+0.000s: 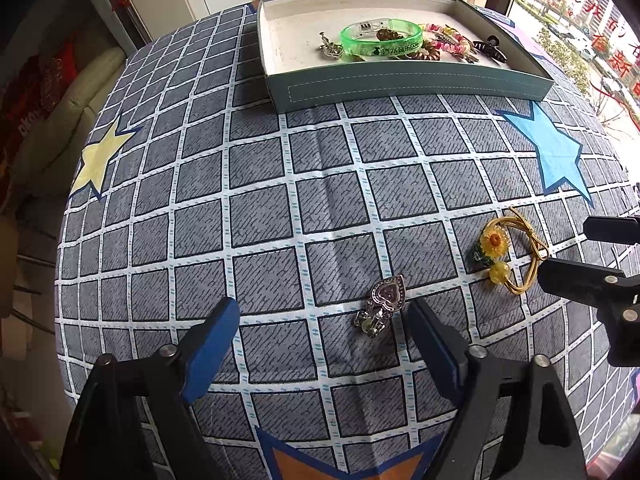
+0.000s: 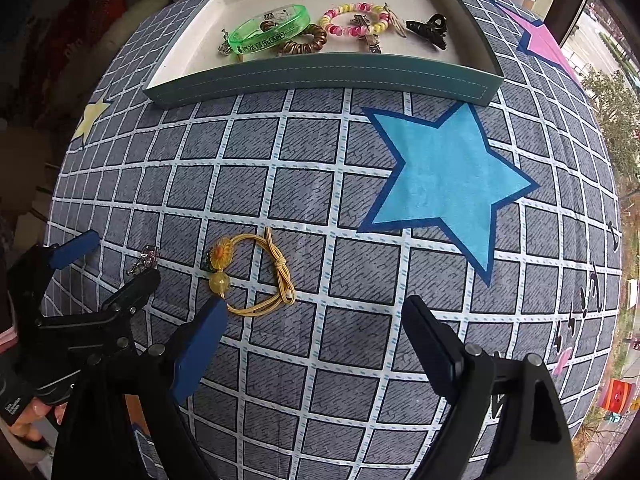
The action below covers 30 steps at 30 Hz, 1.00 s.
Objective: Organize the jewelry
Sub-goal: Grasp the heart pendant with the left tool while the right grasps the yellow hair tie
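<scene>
My left gripper [image 1: 324, 316], jaws wide, brackets the small silver heart-shaped metal brooch [image 1: 382, 305] on the checked tabletop [image 1: 256, 216]: stiff, light, slippery, best pinched across its heart. My right gripper [image 2: 316, 320], equally wide and empty, sits beside the soft yellow sunflower cord bracelet [image 2: 256, 274]. Only its view shows the pink-and-yellow beaded bracelet [image 2: 356, 19] as a whole ring in the teal tray [image 2: 320, 74].

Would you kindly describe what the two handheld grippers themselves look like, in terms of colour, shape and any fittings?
Both look alike. The left gripper has two black plastic fingers shaped like flat paddles, each faced with a blue pad on its inner side. Silver round pivot pins join them to black angular linkage arms. The right gripper has the same black fingers, blue pads and silver pins. No cables show.
</scene>
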Each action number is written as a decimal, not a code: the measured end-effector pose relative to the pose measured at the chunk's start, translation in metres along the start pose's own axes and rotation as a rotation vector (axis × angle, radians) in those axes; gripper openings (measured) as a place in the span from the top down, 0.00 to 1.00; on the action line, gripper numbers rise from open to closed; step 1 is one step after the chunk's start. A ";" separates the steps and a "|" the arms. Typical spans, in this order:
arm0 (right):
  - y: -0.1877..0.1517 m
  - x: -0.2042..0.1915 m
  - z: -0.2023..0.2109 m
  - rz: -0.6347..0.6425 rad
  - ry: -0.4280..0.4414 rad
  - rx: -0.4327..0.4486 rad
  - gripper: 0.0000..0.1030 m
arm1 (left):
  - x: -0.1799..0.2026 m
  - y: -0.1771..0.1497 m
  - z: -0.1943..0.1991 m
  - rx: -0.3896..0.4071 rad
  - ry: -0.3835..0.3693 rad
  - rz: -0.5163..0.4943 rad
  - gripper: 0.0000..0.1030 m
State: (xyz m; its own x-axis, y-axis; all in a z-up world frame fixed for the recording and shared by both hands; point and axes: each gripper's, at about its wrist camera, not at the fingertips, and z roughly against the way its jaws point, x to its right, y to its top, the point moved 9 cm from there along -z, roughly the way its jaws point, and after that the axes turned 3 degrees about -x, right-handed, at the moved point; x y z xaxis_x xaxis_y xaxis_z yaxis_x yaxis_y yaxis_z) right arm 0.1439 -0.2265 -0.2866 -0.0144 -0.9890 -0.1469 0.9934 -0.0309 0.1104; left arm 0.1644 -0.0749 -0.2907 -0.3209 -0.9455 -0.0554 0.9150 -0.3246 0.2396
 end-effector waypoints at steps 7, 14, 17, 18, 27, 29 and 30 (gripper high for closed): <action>0.007 -0.013 0.001 0.034 0.031 0.020 0.12 | 0.010 0.010 0.002 0.021 -0.068 -0.002 0.42; 0.012 -0.027 0.000 0.057 0.063 0.024 0.17 | 0.018 0.022 0.006 0.037 -0.081 0.003 0.71; 0.012 -0.030 -0.003 0.064 0.064 0.019 0.22 | 0.011 0.020 0.008 0.040 -0.092 0.035 0.71; 0.013 -0.033 -0.005 0.066 0.065 0.017 0.22 | 0.010 0.022 0.009 0.040 -0.092 0.039 0.71; 0.014 -0.055 -0.020 0.181 -0.042 0.024 0.40 | 0.004 0.018 0.012 0.050 -0.092 0.050 0.71; 0.015 -0.054 -0.019 0.204 -0.088 0.036 0.59 | 0.004 0.017 0.012 0.050 -0.092 0.050 0.71; 0.016 -0.054 -0.018 0.211 -0.099 0.040 0.66 | 0.004 0.018 0.012 0.049 -0.092 0.051 0.71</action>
State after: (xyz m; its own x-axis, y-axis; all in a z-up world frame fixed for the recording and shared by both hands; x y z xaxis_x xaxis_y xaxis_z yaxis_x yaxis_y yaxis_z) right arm 0.1625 -0.1713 -0.2949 0.1796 -0.9836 -0.0192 0.9704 0.1739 0.1677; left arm 0.1764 -0.0840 -0.2751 -0.2975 -0.9536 0.0464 0.9183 -0.2725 0.2871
